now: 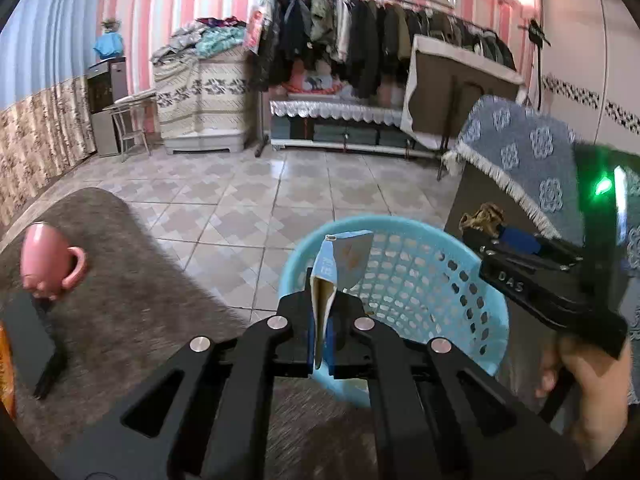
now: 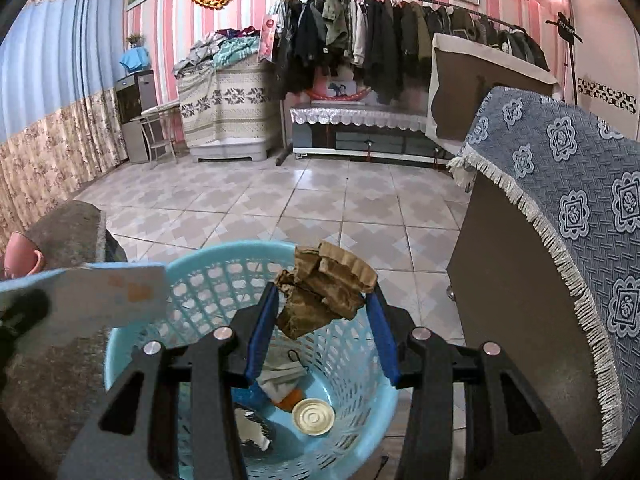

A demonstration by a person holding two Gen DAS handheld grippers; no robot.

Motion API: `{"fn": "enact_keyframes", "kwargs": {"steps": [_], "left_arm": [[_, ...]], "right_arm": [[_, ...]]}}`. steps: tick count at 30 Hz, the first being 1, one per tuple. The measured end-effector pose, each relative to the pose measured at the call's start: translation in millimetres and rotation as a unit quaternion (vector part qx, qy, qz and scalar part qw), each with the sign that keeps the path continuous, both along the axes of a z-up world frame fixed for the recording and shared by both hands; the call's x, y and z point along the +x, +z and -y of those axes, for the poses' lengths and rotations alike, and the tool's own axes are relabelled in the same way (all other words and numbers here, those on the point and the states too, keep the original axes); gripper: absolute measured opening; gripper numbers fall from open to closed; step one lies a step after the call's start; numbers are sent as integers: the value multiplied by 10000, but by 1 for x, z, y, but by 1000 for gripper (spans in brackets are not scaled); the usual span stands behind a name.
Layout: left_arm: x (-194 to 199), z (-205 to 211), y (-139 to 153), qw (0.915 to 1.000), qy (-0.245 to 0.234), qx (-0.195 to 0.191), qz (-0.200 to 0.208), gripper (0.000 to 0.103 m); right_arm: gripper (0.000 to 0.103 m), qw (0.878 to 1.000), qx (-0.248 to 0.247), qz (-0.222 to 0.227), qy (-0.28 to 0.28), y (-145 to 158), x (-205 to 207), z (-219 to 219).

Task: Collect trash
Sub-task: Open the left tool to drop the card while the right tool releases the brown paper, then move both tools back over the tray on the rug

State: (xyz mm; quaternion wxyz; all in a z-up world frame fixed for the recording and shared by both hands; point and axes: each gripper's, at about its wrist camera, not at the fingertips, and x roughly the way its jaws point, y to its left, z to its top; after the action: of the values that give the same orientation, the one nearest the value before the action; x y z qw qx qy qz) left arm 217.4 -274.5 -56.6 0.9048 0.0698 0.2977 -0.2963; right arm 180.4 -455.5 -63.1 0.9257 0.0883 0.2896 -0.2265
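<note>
My left gripper (image 1: 322, 312) is shut on a flattened blue and white carton (image 1: 326, 264), which stands upright over the near rim of the light blue plastic basket (image 1: 432, 280). In the right wrist view the same carton (image 2: 100, 300) shows at the left, beside the basket (image 2: 224, 250). My right gripper (image 2: 322, 293) is shut on a crumpled wad of brown cardboard (image 2: 326, 292) and holds it above the basket's opening. The left wrist view has the right gripper (image 1: 480, 229) with its brown wad (image 1: 484, 214) at the right, in a person's hand (image 1: 592, 392). A round tin lid (image 2: 313, 416) and other scraps lie in the basket.
The basket stands on tiled floor between a grey plush-covered table (image 1: 140, 280) and a brown cabinet draped in blue patterned cloth (image 2: 560, 200). A pink egg-shaped mug (image 1: 50, 260) and a dark flat device (image 1: 24, 344) sit on the table. A clothes rack (image 2: 400, 32) lines the far wall.
</note>
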Motion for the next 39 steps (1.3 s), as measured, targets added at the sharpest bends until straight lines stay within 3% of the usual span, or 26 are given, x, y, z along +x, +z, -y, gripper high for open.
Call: {"fn": "enact_keyframes", "kwargs": {"steps": [4,6,8,10,14,17,23,27,33,39], "left_arm": [[15,20,-13,9994,-126,-46,-320,6],[20,25,-17,9991,-136,-20,-399,19],[19,24,-15,9996,-11,6,-265,50],[19,21,-11,9999,133,31,-87,65],[20,3,2,9990,429,20,152,83],[21,-17,13,9973,672,-66,296,91],[15,-48,18,9934,1007,27,553,97],[16,-67,15,9924,1139,-42,454,97],[10,-98,14,9894,1375,-215,415,97],[-1,-137,16,9844,1677,-238,476,97]], "right_arm": [[45,9997,193,-40,-116,-10,-4,14],[45,9994,280,-53,-170,-14,-5,20],[45,9994,306,-55,-176,-15,-4,23],[45,9994,305,-64,-138,-16,-3,23],[45,9996,275,-100,-46,-17,-1,16],[46,9997,237,-92,34,-15,1,6],[50,9991,257,-76,342,-14,12,-20],[77,9991,164,100,369,-9,11,-32],[92,9995,-38,169,254,-5,6,-41],[98,9995,-147,188,212,1,5,-56]]}}
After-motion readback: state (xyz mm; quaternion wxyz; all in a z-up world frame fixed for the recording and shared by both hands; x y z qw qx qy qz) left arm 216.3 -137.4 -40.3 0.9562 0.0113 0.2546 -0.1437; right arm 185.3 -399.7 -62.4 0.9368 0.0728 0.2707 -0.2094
